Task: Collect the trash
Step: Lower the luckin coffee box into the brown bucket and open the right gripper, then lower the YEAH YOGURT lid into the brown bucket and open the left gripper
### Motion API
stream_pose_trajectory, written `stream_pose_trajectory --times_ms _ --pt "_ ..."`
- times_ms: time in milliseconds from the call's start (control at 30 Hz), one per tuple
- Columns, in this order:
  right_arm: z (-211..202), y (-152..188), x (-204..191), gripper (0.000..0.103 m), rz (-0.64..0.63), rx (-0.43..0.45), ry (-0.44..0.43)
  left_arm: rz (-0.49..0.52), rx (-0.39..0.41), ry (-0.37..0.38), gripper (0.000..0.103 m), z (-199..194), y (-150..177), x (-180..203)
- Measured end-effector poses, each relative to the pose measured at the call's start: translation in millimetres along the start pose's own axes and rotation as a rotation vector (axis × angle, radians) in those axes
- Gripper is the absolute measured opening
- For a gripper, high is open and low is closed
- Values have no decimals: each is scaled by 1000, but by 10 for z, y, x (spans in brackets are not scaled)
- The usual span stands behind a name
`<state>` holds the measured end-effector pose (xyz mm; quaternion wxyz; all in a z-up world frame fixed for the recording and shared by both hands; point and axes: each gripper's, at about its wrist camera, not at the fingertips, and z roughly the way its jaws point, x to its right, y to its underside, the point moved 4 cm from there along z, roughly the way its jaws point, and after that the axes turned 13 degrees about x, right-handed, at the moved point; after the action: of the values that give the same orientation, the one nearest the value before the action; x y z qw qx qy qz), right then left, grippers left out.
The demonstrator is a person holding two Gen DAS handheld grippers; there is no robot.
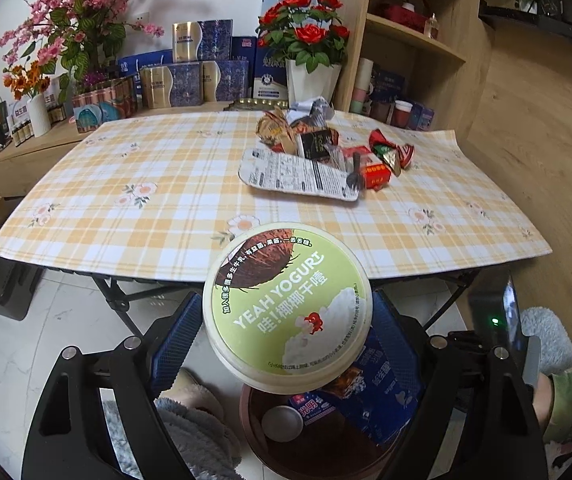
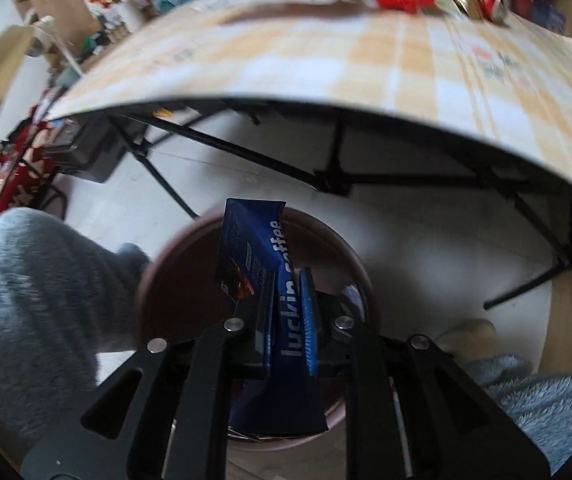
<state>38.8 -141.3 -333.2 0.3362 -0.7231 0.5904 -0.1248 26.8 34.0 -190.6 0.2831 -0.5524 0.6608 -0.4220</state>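
Here: two tongs, one yogurt tub (image 1: 288,307), one coffee box (image 2: 260,248).

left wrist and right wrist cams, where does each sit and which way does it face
Left wrist: on the left gripper, angled down across the table; gripper holds a yogurt tub; fuzzy legs and slipper show.
Right wrist: on the right gripper, pointing steeply down into the bin; gripper shut on a coffee box; fuzzy sleeve shows.
Shared: bin, table, coffee box.
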Motion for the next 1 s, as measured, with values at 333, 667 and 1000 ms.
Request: stream_pose_trajectory --times_ms 333,667,1000 --pt "157 115 272 19 76 -54 68 17 -13 7 82 85 197 51" --pt "-206 -109 303 86 84 101 108 31 -77 5 83 224 362 88" --pt "-647 -353 440 97 54 313 282 66 -155 38 83 434 516 243"
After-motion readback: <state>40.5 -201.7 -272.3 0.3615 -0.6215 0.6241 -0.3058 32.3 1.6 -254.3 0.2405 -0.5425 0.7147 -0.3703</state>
